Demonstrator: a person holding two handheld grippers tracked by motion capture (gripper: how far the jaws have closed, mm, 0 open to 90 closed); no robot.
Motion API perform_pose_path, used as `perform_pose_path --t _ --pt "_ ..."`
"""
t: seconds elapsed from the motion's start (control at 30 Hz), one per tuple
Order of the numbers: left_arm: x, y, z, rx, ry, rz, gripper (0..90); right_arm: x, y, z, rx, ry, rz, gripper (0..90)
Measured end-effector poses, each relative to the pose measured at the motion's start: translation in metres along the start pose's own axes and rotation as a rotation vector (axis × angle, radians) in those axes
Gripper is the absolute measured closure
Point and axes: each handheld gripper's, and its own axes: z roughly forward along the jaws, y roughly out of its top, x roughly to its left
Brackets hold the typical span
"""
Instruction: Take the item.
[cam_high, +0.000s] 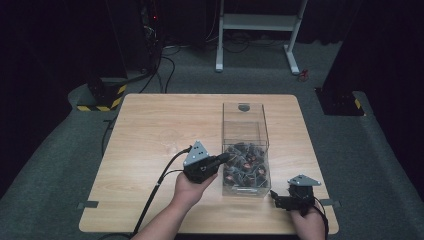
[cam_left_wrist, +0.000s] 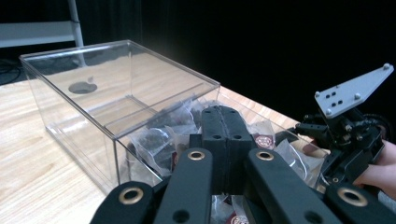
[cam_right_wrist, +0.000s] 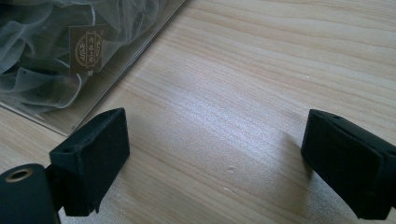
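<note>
One clear plastic box (cam_high: 245, 145), rectangular, sat right of centre on the pale wood-grain table (cam_high: 160, 130); crinkly sachets (cam_high: 244, 164) piled in its near half, too many to count. Two grippers we held: left gripper (cam_left_wrist: 223, 122) w/ jaws pressed together over the sachets, right gripper (cam_right_wrist: 219, 154) jaws wide apart above bare wood beside the box.

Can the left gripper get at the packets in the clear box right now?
Probably yes: the left gripper is already over the open near half of the clear box, jaws shut, just above the packets.
</note>
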Motion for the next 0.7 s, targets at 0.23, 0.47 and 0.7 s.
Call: perform_pose_path --t 0.23,0.47,0.7 --pt "0.005 0.006 -0.010 -0.023 0.016 0.006 89.9 0.000 0.000 0.000 0.000 0.000 0.000 7.7" --pt "0.009 0.008 -0.017 -0.036 0.030 0.005 89.9 0.000 0.000 0.000 0.000 0.000 0.000 7.7" --pt "0.015 0.011 -0.024 -0.050 0.049 0.003 89.9 0.000 0.000 0.000 0.000 0.000 0.000 7.8"
